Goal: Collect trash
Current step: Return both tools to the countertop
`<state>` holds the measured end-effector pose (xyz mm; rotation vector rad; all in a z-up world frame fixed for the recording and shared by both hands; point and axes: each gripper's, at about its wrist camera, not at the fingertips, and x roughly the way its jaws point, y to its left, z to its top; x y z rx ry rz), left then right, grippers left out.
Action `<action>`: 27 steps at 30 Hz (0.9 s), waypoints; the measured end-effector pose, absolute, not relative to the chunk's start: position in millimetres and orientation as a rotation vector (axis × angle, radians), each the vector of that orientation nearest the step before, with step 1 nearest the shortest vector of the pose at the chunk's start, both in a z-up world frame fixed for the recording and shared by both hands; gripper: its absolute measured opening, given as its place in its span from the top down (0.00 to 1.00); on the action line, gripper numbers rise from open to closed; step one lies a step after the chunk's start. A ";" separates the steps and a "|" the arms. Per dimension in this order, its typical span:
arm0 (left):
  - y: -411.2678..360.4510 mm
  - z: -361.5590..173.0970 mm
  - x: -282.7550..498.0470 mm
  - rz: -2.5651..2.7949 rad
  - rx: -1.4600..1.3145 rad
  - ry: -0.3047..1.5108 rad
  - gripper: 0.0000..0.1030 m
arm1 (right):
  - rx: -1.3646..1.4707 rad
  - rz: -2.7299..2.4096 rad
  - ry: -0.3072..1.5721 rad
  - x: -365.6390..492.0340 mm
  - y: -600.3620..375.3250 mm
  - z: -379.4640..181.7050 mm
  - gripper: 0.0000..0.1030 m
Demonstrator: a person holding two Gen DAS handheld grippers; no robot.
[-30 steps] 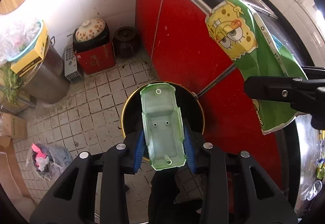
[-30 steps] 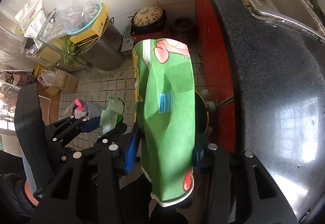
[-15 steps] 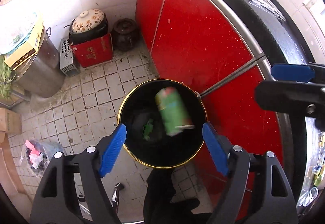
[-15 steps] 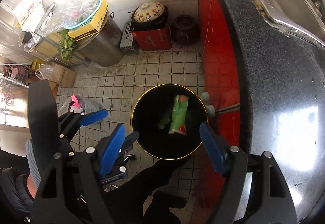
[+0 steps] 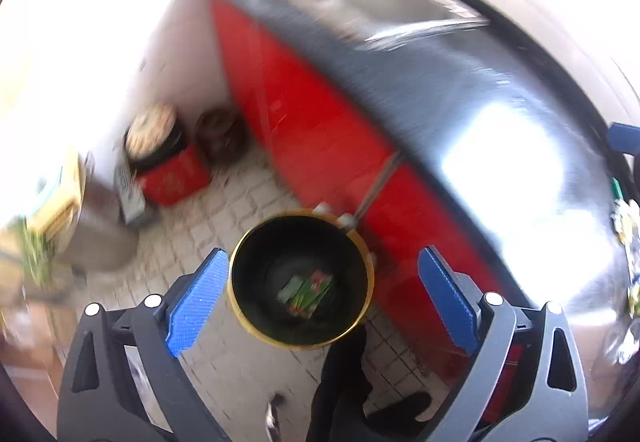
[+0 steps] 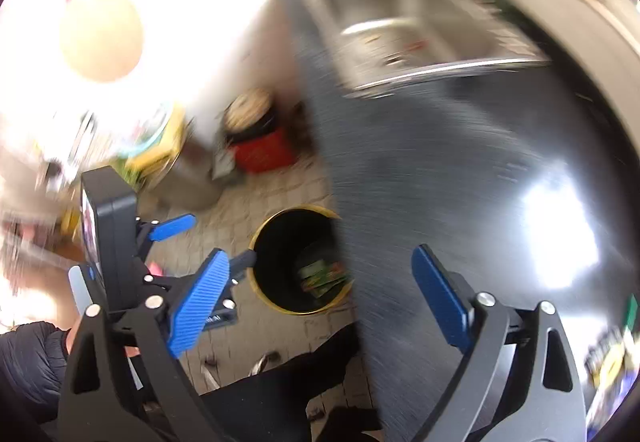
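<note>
both grippers are empty here. the left gripper has its blue pads spread wide and the jaws are opening further, nothing between them but the view down into the bin. same story on the right gripper: jaws opening, wide, nothing pinched.

the trash is in the bin. a crumpled green wrapper lies at the bottom of that black, gold-rimmed can, which stands on the tiled floor just beside the red cabinet front, below the near edge of the dark counter.

how would that stuff handle? by the look of it, very light and soft, thin printed film that crushes flat and slides a bit on the pads, so a pinch across a folded middle should hold better than a loose corner. nothing fragile about it.

more packaging sits at the far right on the counter, a bright printed packet, too blurred to read.

now the views. the left wrist looks almost straight into the can, and shows the cabinet face. the right wrist catches the steel sink and the left gripper out at the left, and the counter edge cuts off part of the can's rim.
</note>
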<state>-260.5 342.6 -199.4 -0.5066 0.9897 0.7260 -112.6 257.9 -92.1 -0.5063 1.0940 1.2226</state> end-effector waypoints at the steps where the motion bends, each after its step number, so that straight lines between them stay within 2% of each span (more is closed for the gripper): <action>1: 336.9 -192.0 -249.6 0.700 -0.485 0.987 0.09 | -0.470 1.179 1.080 -101.1 237.7 -82.7 0.11; 8: 248.4 -133.4 -130.6 0.350 -0.295 0.956 0.08 | -0.216 0.774 1.016 -29.0 69.0 -35.8 0.10; 14: 134.3 -105.6 -51.0 0.064 -0.086 0.936 0.08 | -0.040 0.431 0.986 -9.2 -81.8 -28.0 0.10; 22: 14.0 -94.8 -18.1 -0.153 0.047 0.935 0.08 | 0.130 0.166 0.991 -27.6 -220.3 -41.5 0.10; 27: -11.9 -99.3 -16.6 -0.189 0.083 0.952 0.08 | 0.169 0.119 0.998 -40.1 -247.3 -48.8 0.10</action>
